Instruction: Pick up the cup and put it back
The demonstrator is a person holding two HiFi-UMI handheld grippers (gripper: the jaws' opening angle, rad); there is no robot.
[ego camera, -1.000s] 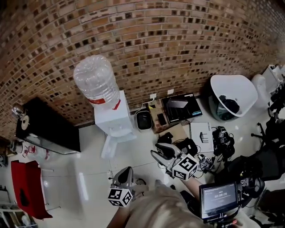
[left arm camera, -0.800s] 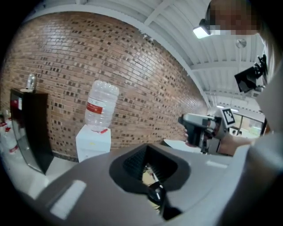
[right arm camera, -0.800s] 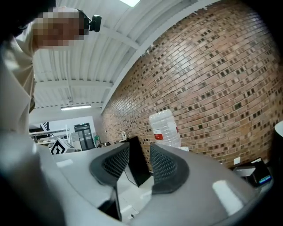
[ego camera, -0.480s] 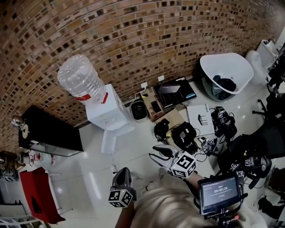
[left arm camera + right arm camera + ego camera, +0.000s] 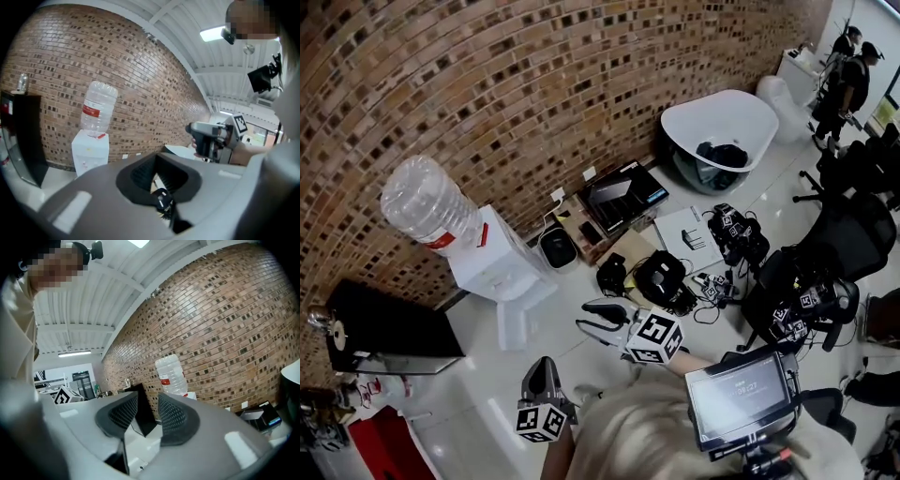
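left gripper [image 5: 542, 367]: held low at the near left; its jaws are seen slightly parted, and nothing is gripped between them.
right gripper [image 5: 584, 315]: held just to the right and a little farther out; its jaws are spread by a narrow gap, and nothing is pinched.
cup: cannot be made out in any view; it is held by neither gripper.
glossy white floor [image 5: 478, 366]: seen beneath both grippers.
tangle of black gear and cables [image 5: 661, 281]: laid on the floor just beyond the right gripper.
black cabinet [image 5: 389, 328]: stood at the left against the wall.
white water dispenser [image 5: 492, 267]: placed against the wall, right of the cabinet, and topped by a clear upturned plastic bottle [image 5: 427, 202].
round white tub [image 5: 712, 114]: set at the far right, with a dark thing inside.
brown brick wall [image 5: 534, 75]: seen behind everything.
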